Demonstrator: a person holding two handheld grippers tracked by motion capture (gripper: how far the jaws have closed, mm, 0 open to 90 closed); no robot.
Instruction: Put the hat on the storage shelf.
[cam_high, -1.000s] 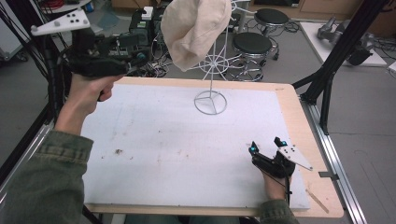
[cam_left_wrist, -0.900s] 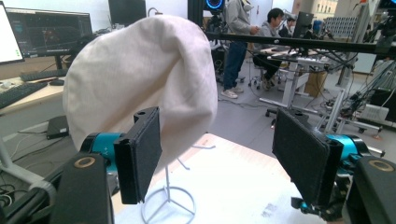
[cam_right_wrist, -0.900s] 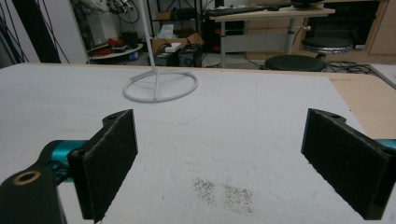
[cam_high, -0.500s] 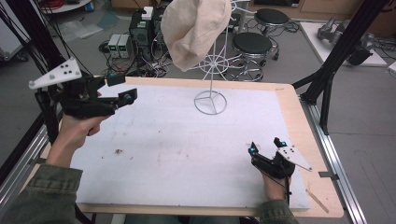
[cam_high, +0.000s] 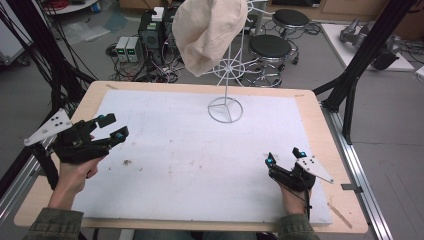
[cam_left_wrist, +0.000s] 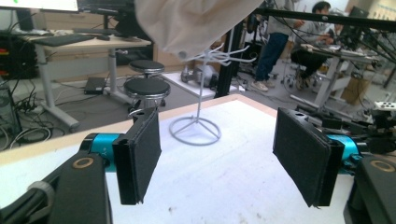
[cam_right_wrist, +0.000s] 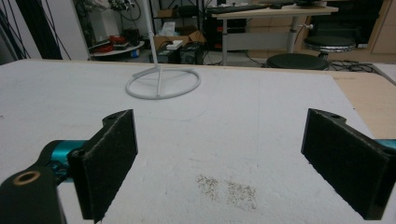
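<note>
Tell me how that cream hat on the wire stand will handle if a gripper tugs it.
The hat sags in soft folds, so it is probably floppy and light. The wire stand is thin with a small ring base, so a sideways tug might tip it.

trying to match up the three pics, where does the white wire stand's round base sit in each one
High view: the stand's ring base rests on the white board, upper centre, below the hanging beige hat.
Left gripper view: ring base sits centre, between the two open jaws.
Right gripper view: ring base lies upper left of centre.
Shared landmark: the white board beneath it.
</note>
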